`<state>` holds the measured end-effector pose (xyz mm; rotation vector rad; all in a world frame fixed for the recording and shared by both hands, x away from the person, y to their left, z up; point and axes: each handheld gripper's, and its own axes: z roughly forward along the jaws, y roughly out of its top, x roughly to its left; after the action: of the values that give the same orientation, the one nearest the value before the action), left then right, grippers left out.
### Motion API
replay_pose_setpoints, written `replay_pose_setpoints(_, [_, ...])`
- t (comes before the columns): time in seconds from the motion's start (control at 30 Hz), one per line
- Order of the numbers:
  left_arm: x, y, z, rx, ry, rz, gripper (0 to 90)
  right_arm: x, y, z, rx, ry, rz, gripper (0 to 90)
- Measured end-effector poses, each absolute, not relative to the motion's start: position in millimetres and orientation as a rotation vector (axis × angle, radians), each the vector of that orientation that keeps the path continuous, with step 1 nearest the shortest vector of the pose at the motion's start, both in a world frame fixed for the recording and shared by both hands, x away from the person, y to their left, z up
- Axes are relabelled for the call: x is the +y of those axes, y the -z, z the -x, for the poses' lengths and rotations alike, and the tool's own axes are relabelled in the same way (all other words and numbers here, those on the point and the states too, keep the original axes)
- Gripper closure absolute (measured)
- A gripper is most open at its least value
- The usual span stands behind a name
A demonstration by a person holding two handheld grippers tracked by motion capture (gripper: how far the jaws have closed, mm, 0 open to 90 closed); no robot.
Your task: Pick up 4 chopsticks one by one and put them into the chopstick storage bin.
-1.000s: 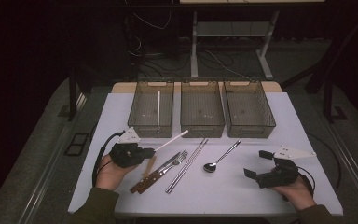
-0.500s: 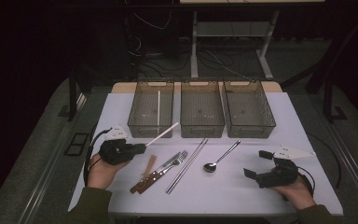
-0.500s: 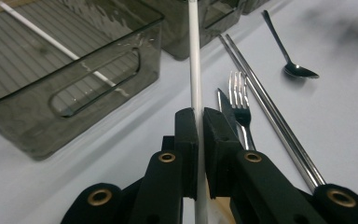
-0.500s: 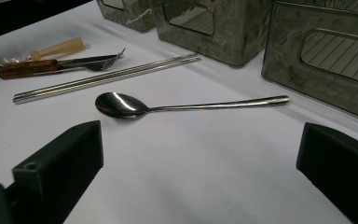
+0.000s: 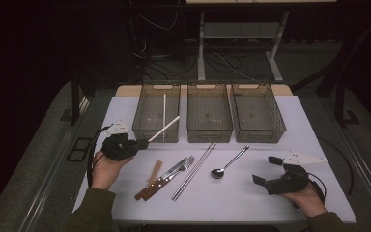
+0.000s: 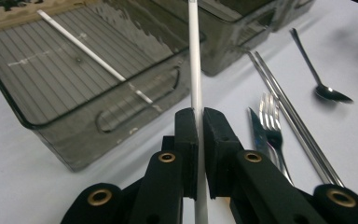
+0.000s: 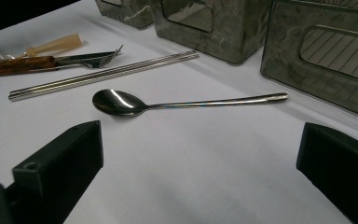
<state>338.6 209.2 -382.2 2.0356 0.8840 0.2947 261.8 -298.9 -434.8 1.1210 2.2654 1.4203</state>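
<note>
White chopstick (image 6: 195, 65) sits pinched between the jaws of our left gripper (image 5: 136, 144), its far end raised over the near wall of the left bin (image 5: 142, 131), where a second white chopstick (image 5: 164, 114) already lies. Compared with a second ago, we have drawn that hand back toward the table's left edge, the stick coming with it. Our right gripper (image 5: 269, 173) has stayed put near the spoon (image 7: 121, 102), jaws spread wide and holding nothing. From the left gripper view the stick's tip is cut off at the top edge.
</note>
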Motion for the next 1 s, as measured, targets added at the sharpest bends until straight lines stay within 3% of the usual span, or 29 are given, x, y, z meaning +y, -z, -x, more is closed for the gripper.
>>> replay_pose_setpoints(1.0, [204, 353, -411, 0.972, -0.349, -1.963, 84.6, -299, 436, -262, 2.262, -1.415, -1.129, 0.7])
